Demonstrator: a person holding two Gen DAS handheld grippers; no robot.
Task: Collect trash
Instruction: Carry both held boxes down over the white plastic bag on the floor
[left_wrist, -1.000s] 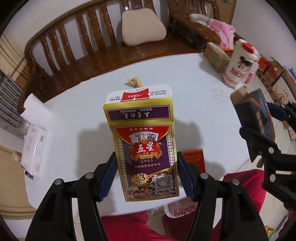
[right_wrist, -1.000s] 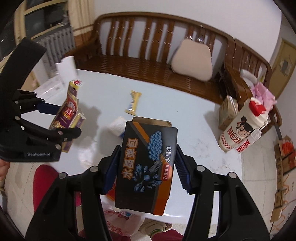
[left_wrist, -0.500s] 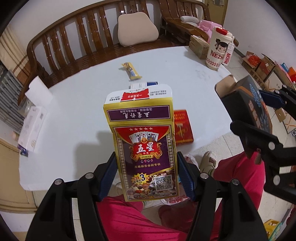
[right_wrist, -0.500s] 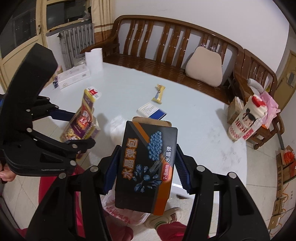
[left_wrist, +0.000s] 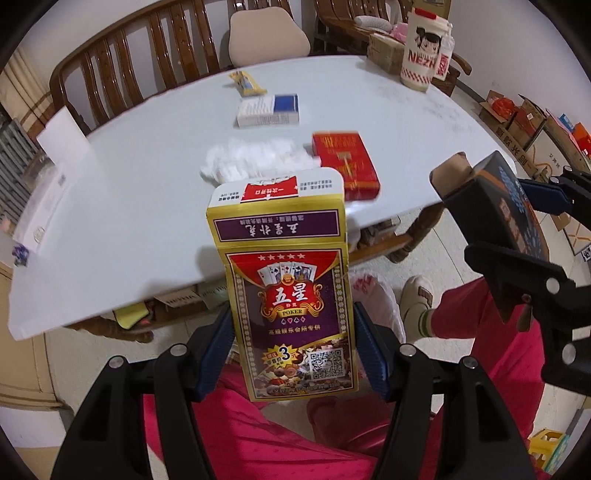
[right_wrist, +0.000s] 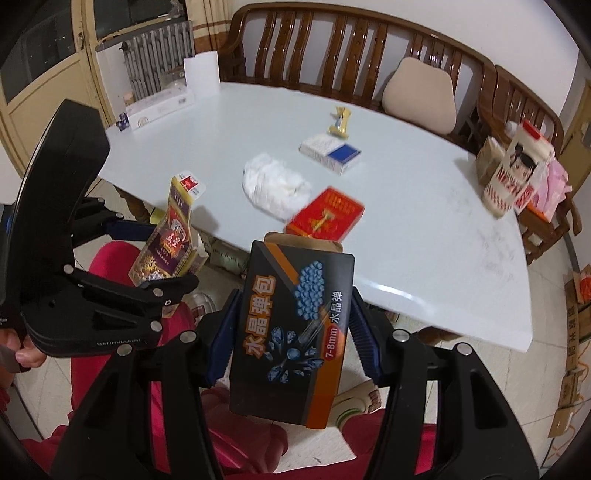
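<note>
Left gripper (left_wrist: 291, 354) is pinching a purple-and-gold poker card box (left_wrist: 291, 295) between its blue pads, jaws pressing both long sides; the box is standing upright with its top flap open, off the bench's near edge and over the person's red-clad lap (left_wrist: 258, 435). Right gripper (right_wrist: 291, 339) is likewise clamping a black-and-orange box (right_wrist: 291, 332), brown flap open at 12 o'clock. On the white bench (right_wrist: 424, 221) are lying a red pack (right_wrist: 325, 216) at the near edge, a crumpled tissue (right_wrist: 273, 184) touching it at 10 o'clock, a white-and-blue pack (right_wrist: 330, 152) farther back, and a yellow wrapper (right_wrist: 340, 120) beyond. A cartoon-printed cup (right_wrist: 515, 173) is standing at the bench's 3 o'clock edge.
</note>
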